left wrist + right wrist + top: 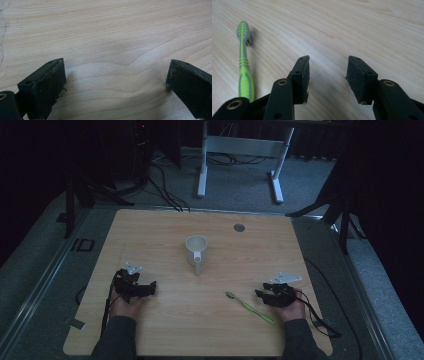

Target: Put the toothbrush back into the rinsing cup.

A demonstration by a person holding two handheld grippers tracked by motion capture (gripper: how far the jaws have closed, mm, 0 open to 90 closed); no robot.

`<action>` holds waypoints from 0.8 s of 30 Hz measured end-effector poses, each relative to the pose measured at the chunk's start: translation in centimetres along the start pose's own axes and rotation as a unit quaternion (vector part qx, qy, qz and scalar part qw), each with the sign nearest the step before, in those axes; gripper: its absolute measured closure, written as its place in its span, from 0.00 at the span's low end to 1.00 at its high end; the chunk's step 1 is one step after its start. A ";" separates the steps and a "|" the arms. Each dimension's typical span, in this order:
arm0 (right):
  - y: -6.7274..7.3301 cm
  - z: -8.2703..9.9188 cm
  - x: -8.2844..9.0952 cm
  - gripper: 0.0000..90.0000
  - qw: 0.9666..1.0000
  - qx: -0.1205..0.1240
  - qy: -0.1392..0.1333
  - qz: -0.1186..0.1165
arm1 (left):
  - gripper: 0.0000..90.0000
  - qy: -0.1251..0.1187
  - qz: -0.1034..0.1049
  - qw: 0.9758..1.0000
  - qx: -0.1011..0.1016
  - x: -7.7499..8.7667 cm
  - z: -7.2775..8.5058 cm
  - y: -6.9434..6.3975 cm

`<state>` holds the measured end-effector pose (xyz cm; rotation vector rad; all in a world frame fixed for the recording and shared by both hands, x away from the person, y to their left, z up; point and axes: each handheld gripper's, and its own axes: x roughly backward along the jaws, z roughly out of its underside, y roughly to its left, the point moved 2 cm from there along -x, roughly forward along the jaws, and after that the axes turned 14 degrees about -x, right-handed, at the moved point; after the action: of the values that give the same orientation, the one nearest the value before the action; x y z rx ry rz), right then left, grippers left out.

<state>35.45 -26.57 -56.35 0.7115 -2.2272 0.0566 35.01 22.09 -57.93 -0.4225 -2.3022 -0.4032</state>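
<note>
Both grippers sat empty with jaws apart near the table's (150,227) near edge; the right gripper (328,72), beside the green toothbrush (244,67), risked nudging it away.

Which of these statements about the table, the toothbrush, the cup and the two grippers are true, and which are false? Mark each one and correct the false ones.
1. The green toothbrush lies flat on the wooden table. True.
2. The right gripper is closed on the toothbrush. False: its jaws stand apart with only bare table between them, and the toothbrush lies beside them.
3. The white cup stands upright near the middle of the table. True.
4. The toothbrush stands inside the cup. False: it lies on the table, apart from the cup.
5. The left gripper holds nothing. True: its jaws are wide apart over bare wood.
</note>
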 end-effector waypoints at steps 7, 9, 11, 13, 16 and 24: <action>0.3 -0.3 0.4 0.58 1.000 0.005 -0.002 0.001 | 0.04 0.000 0.000 1.000 0.000 0.0 0.0 0.0; 0.4 -0.4 0.6 0.58 1.000 0.009 -0.002 0.002 | 0.04 0.000 0.000 1.000 0.000 0.0 0.0 0.0; 0.5 -0.4 0.9 0.58 1.000 0.012 -0.003 0.001 | 0.04 0.000 0.000 1.000 0.000 0.0 0.0 0.0; 0.6 -0.4 1.0 0.58 1.000 0.013 -0.003 0.000 | 0.04 0.000 0.000 1.000 0.000 0.0 0.0 0.0; 0.6 -0.4 1.2 0.57 1.000 0.014 -0.002 0.000 | 0.04 0.000 -0.001 1.000 0.001 0.0 0.0 -0.1; 1.1 -0.6 2.0 0.57 1.000 0.027 -0.001 0.000 | 0.04 0.000 -0.001 1.000 0.001 0.0 0.0 -0.1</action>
<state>34.23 -26.46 -54.31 0.7409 -2.2352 0.1174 35.02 22.01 -57.93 -0.4195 -2.3020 -0.4022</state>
